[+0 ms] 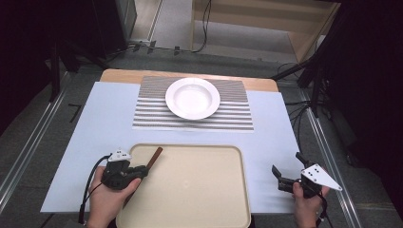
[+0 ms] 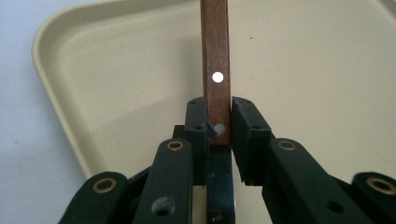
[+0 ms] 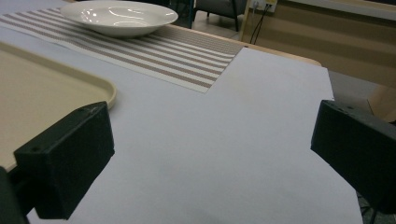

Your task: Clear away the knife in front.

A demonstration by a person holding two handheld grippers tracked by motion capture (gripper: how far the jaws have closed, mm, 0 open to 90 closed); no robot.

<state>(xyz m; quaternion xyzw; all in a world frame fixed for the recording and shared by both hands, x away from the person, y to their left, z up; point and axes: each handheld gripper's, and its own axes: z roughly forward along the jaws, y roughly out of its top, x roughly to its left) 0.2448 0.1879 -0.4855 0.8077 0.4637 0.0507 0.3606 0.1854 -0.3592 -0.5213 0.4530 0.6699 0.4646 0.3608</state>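
Brown wooden-handled knife [image 2: 216, 70] with pale rivets, clamped by left gripper [image 2: 218, 122] over beige tray [image 1: 190, 190], right gripper [image 3: 210, 154] gaped empty beside tray, white bowl [image 1: 192, 98] beyond tray held nothing

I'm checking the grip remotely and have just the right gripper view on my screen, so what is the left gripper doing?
Observer: The left gripper is shut on a knife's wooden handle.
Operator: Where is it?
Observer: Over the left edge of the beige tray.
Operator: Which way does the handle point?
Observer: Away from the person, toward the striped mat.
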